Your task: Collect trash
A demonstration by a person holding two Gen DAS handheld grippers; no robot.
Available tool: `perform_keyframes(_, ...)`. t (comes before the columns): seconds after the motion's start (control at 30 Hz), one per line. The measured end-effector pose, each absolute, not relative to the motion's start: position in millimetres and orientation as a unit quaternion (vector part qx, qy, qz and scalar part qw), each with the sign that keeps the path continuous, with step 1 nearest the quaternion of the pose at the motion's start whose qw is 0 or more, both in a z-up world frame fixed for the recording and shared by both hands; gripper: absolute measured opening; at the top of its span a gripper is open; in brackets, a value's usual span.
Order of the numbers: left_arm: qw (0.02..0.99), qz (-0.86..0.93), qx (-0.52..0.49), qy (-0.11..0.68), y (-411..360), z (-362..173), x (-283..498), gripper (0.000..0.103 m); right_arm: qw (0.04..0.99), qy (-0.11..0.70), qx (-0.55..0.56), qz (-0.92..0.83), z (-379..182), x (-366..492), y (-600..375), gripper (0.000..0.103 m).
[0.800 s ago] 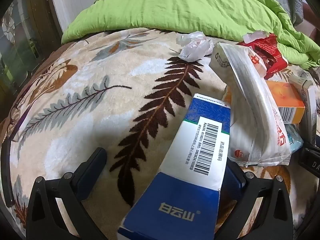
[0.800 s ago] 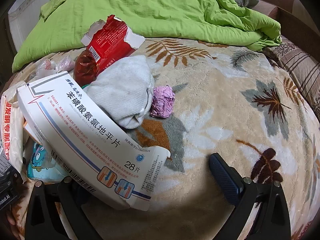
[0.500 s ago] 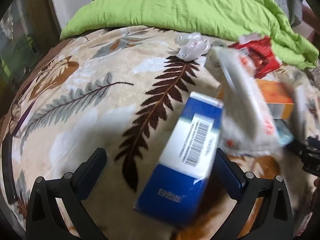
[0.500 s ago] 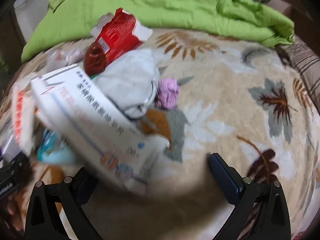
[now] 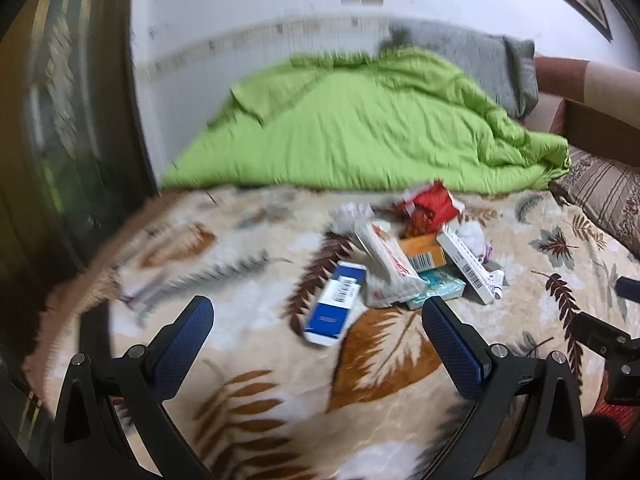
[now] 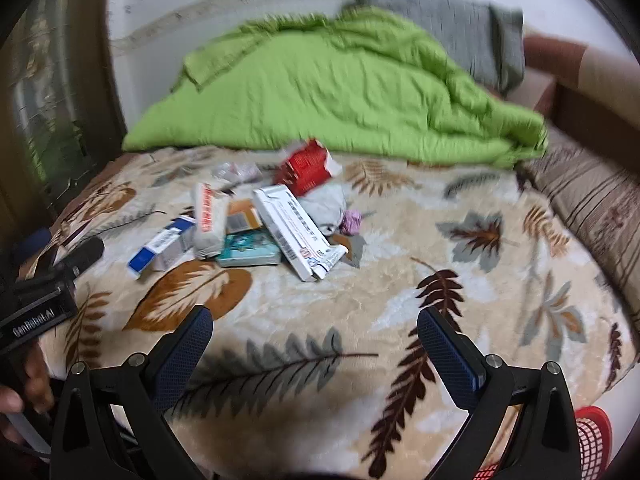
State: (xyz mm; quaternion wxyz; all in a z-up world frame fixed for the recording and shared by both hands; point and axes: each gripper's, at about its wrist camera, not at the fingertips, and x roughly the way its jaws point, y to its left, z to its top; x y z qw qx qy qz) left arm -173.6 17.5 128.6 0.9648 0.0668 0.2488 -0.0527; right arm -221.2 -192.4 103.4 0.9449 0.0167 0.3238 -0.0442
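Lying flat — boxy cartons (image 6: 292, 228) on plush blanket (image 6: 400, 292).

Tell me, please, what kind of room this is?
Most likely a bedroom: a bed with a leaf-patterned blanket, a rumpled green quilt against the wall, and a grey pillow behind it.

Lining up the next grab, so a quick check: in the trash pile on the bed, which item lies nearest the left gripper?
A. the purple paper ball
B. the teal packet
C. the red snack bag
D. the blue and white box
D: the blue and white box lies at the pile's near left edge, just ahead of the open left gripper.
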Motion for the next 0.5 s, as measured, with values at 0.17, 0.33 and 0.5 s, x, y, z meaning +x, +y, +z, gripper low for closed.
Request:
perform_keyframes(0.17, 0.976, -0.049, 0.063, 0.203, 25, 128, -214, 0.103, 0.956, 0.291, 0.012, -0.038, 102, -242, -182, 0.103)
perform_keyframes(0.33, 0.974, -0.069, 0.089, 0.196, 12, 121, -225, 0.103, 0.958, 0.285, 0.015, -0.037, 103, -243, -183, 0.103)
perform_keyframes(0.5, 0.971, -0.09, 0.078, 0.205, 1, 115, -227, 0.103, 0.957, 0.284, 0.009, -0.061, 102, -244, -184, 0.103)
